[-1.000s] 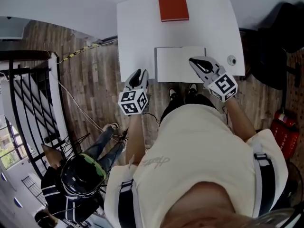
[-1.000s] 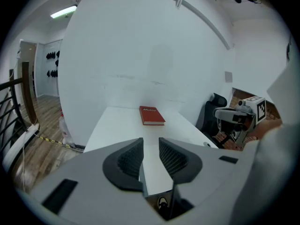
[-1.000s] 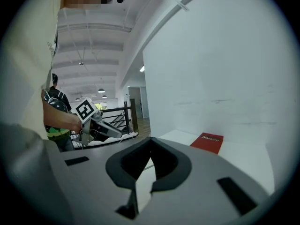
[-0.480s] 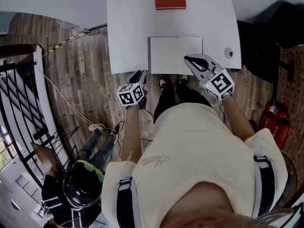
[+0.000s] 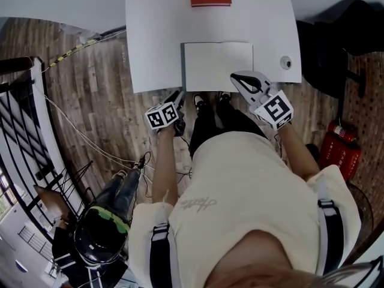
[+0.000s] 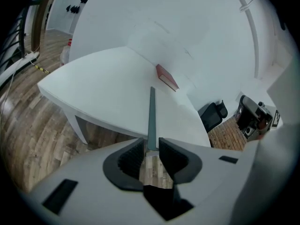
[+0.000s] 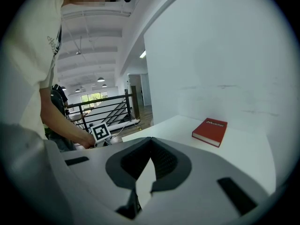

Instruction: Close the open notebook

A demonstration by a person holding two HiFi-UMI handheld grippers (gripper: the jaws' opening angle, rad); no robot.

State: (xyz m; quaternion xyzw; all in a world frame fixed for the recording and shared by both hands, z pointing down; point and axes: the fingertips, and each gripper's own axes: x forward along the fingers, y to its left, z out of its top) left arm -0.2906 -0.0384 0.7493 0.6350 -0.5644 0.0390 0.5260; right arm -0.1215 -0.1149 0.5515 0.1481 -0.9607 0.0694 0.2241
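Head view: left gripper [image 5: 177, 95] jaws narrowly apart, right gripper [image 5: 236, 77] jaws together (both empty) near notebook [image 5: 217, 65].

Bright, even light is spread over everything, and the white worktop [image 5: 156, 41] is washed almost textureless in the head view. Its underside is left in soft shade in the left gripper view. Ceiling lamps [image 7: 101, 79] and a bright window [image 7: 91, 97] are shown in the right gripper view. Both gripper views are strongly bowed, with corners blacked out. The right hand-held gripper [image 7: 151, 142] is rendered slightly soft, probably through closeness to the lens.
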